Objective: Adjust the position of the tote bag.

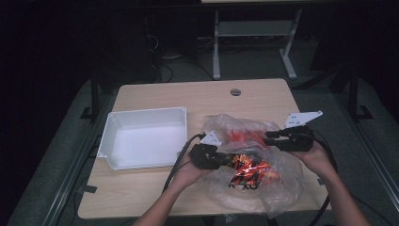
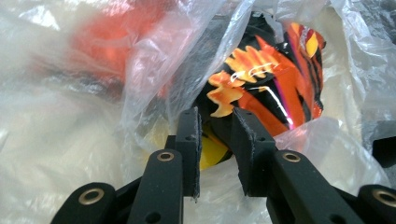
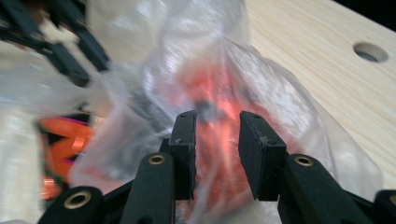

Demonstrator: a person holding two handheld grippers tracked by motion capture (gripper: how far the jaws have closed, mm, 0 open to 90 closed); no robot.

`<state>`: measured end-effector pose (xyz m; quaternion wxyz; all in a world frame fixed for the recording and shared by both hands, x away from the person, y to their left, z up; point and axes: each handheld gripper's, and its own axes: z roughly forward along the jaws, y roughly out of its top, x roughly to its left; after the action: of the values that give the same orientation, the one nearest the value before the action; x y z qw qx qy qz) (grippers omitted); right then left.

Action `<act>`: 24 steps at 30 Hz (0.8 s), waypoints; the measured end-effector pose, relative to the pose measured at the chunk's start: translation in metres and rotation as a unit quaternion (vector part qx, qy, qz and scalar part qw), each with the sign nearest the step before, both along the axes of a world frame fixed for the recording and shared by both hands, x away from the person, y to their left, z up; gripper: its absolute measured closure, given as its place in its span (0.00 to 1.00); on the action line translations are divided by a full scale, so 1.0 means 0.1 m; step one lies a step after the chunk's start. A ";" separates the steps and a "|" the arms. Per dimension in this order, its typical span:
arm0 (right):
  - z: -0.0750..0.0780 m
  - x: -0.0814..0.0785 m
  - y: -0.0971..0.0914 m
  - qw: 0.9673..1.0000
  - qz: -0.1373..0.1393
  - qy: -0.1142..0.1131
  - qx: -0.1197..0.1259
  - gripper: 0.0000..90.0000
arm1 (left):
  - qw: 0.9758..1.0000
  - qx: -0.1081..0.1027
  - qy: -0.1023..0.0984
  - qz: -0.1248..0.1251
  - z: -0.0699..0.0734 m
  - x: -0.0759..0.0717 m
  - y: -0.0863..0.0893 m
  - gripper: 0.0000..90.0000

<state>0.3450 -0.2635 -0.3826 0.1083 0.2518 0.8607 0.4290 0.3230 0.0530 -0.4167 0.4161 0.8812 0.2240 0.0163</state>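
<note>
Left hand-held gripper [image 2: 215, 135] pinches the orange-and-black snack packet [image 2: 266, 88] inside the clear plastic bag [image 1: 282, 181]. Right hand-held gripper [image 3: 217, 133] hangs spread over the bag's far side, on the counter [image 1: 155, 186].

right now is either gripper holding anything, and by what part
Left gripper pinches the orange-black snack packet by its near edge; right gripper holds nothing.

Dim, dark-edged room — glare and blur close up.
</note>
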 end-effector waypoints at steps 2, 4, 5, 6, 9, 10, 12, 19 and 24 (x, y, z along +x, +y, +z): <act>0.05 -0.10 0.01 1.000 0.016 -0.004 0.006 0.74 | 1.000 0.000 -0.002 -0.002 0.00 -0.01 -0.03 0.81; 0.07 -0.14 0.01 1.000 0.023 -0.004 0.010 0.74 | 1.000 0.002 -0.003 -0.002 0.00 0.00 -0.04 0.81; 0.09 -0.18 0.02 0.999 0.031 -0.004 0.013 0.74 | 1.000 -0.003 0.002 0.001 -0.01 0.00 -0.05 0.81; 0.10 -0.21 0.03 0.999 0.038 -0.006 0.016 0.75 | 1.000 0.001 0.000 0.001 -0.01 0.01 -0.05 0.81; 0.14 -0.34 0.09 0.997 0.067 -0.004 0.029 0.77 | 1.000 -0.005 0.005 0.005 -0.02 0.03 -0.07 0.81; 0.14 -0.34 0.09 0.997 0.067 -0.004 0.029 0.77 | 1.000 -0.002 0.004 0.003 -0.01 0.04 -0.07 0.81; 0.15 -0.40 0.14 0.996 0.084 -0.002 0.027 0.78 | 1.000 -0.003 0.004 0.003 -0.01 0.04 -0.08 0.81; 0.10 -0.52 0.38 0.990 0.140 0.000 0.002 0.82 | 1.000 0.000 0.003 -0.001 -0.01 0.05 -0.12 0.81; -0.03 -0.50 0.38 0.990 0.135 0.015 -0.029 0.84 | 1.000 0.007 0.006 -0.001 -0.03 0.04 -0.11 0.81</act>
<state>0.2952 -0.2252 -0.3854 0.0438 0.1362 0.9003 0.4110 0.3269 0.0422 -0.4198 0.4088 0.8843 0.2254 0.0124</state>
